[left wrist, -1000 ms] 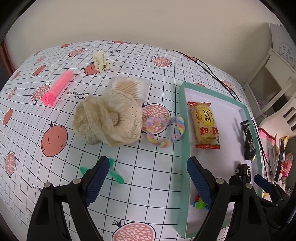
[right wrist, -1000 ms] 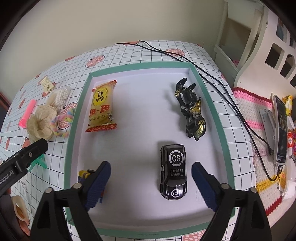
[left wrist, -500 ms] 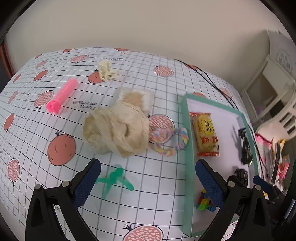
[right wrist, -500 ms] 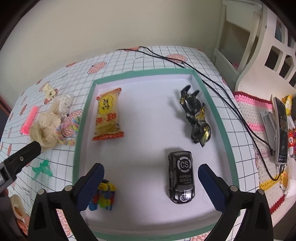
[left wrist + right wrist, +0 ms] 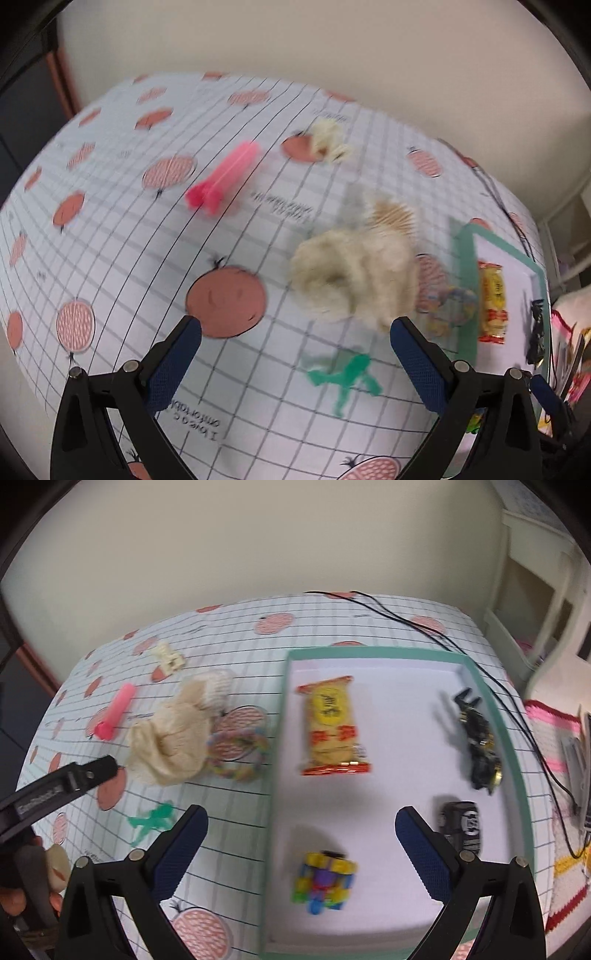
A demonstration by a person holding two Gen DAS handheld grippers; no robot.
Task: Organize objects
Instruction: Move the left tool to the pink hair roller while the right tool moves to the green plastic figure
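Left wrist footage was smeared by motion, so fine detail could only be partly made out. The left gripper was held spread wide with nothing between its blue, mesh-textured pads. Just ahead of it a flat green plastic figure lay on the grid-printed tablecloth, which was patterned with red fruit and a line of small print too blurred to be read fully. Beyond the figure a crumpled cream lace cloth was seen, with a pink ribbed plastic clip farther off to the left and a small ivory claw-shaped clip beyond.

From the right wrist view, the right gripper was likewise found spread and empty above a teal-rimmed white tray. Between its fingers and nearer the camera sat a multicoloured block toy. Ahead lay a glossy yellow snack packet with red crimped ends and characters not legible here. To the right a black toy car bearing a round "CS" emblem was placed, and beyond it a black-and-gold figure. Left of the tray a pastel braided ring rested on the cloth, touching the lace.
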